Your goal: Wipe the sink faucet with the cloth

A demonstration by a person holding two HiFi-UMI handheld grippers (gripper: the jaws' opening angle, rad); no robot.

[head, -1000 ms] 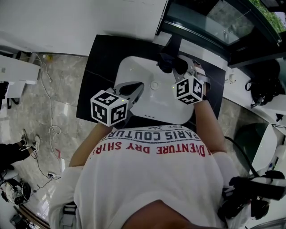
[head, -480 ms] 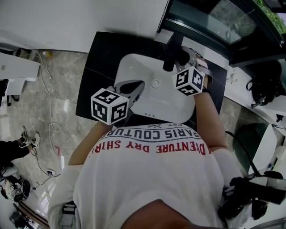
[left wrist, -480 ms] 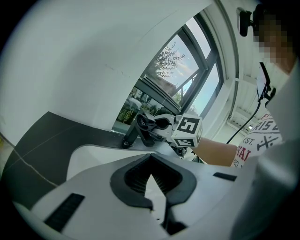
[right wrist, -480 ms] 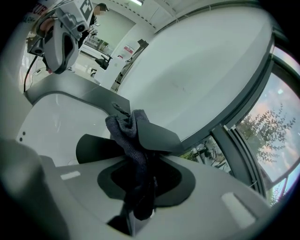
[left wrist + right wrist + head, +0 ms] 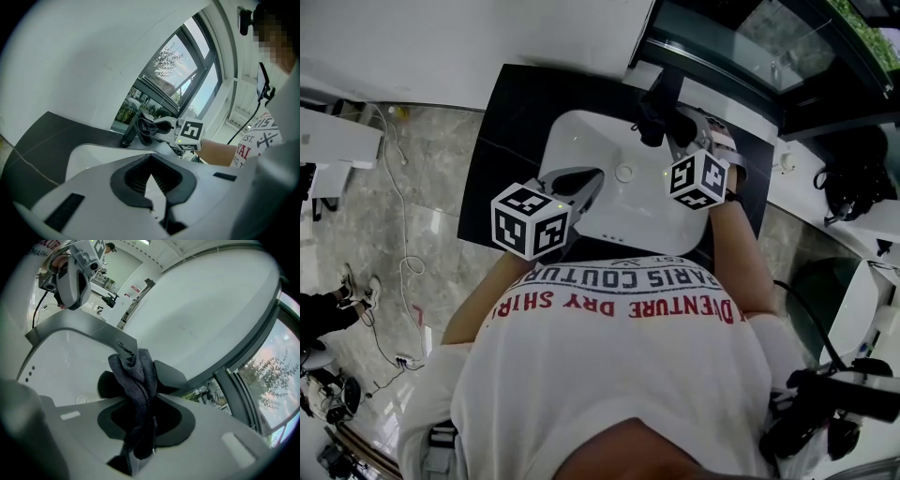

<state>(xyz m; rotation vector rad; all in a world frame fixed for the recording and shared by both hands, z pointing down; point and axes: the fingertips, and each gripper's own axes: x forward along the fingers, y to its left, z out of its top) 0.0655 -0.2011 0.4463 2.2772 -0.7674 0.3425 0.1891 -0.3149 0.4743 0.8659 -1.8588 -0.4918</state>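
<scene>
A: Right gripper view first. What have you got?
B: Your right gripper (image 5: 136,367) has its fingers clamped on a dark grey knit cloth (image 5: 140,392). The cloth is bunched and sticks out past the tips, lying against the dark faucet (image 5: 106,385). The white sink basin (image 5: 61,366) is below and left. Your left gripper (image 5: 74,298) is up in the far corner, well apart from the cloth. The window (image 5: 262,380) is at right.

A: Left gripper view?
B: The fingers are together at the tips, with nothing between them. It points across the basin toward the faucet at the back rim. From here the cloth sits right at the faucet's upper part, on the side nearer your right gripper. The marker cube (image 5: 191,134) is just behind it. The black countertop (image 5: 40,136) wraps round the basin.

A: Head view?
B: Your left gripper hangs over the near-left part of the basin, clear of the faucet. Your right gripper is at the back rim, its tip just right of the faucet. The cloth is hard to separate from the dark faucet here. The drain (image 5: 624,174) lies between your two grippers. There is marble floor (image 5: 422,187) to the left, with a white cable (image 5: 405,234) trailing on it.
</scene>
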